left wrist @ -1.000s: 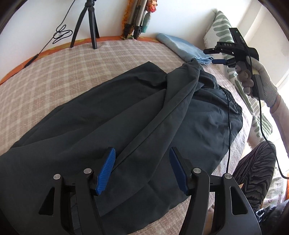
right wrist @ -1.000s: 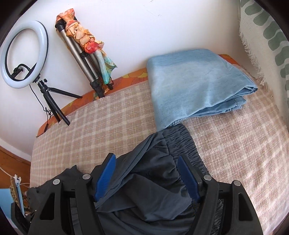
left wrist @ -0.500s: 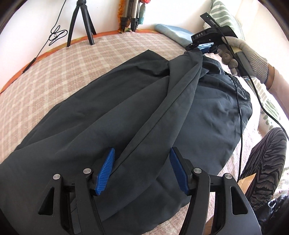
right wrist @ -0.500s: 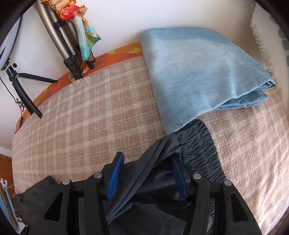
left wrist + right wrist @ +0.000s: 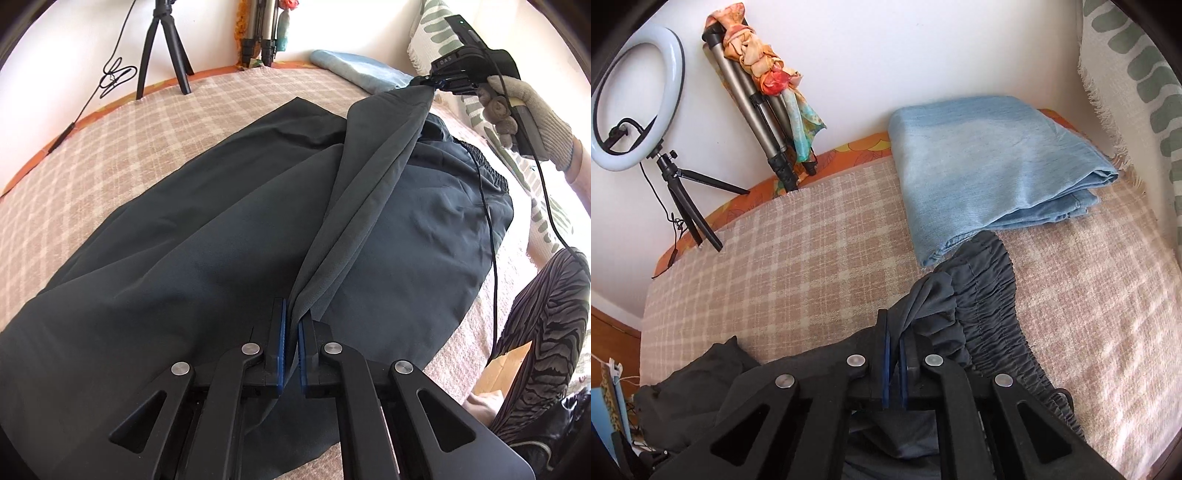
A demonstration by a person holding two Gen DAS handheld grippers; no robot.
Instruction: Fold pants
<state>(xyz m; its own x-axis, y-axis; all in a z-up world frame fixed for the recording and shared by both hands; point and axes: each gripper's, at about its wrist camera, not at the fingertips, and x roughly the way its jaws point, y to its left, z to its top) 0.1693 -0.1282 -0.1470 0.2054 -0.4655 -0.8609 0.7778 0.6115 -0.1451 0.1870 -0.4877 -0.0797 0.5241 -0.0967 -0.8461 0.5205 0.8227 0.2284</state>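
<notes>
Across the checked beige bed cover (image 5: 110, 155), the dark grey pants (image 5: 207, 236) lie spread out, waistband end toward the far right and legs running toward the near left. A long raised fold of the cloth is stretched taut between the two tools. The left hand-held gripper (image 5: 290, 325) has just been closing, and its blue pads now pinch the near end of that fold, with the fabric bunched between them. The right hand-held gripper (image 5: 894, 339) has likewise just been closing and is clamped on the far end of the fold, right beside the gathered elastic waistband (image 5: 990, 302). In the left wrist view that same tool (image 5: 430, 82) is held by a hand in a grey knitted glove (image 5: 524, 107), and its black body carries pale letters that look like "DAS", though they are too small to be sure of. A black cable (image 5: 491, 229) hangs from it over the pants.

Folded light blue jeans (image 5: 990, 162) rest on the bed just beyond the waistband. A ring light (image 5: 635, 99) on a small tripod and a folded tripod with a colourful scarf (image 5: 764, 74) stand against the white wall. A leaf-patterned cushion (image 5: 1145, 74) sits at the right edge.
</notes>
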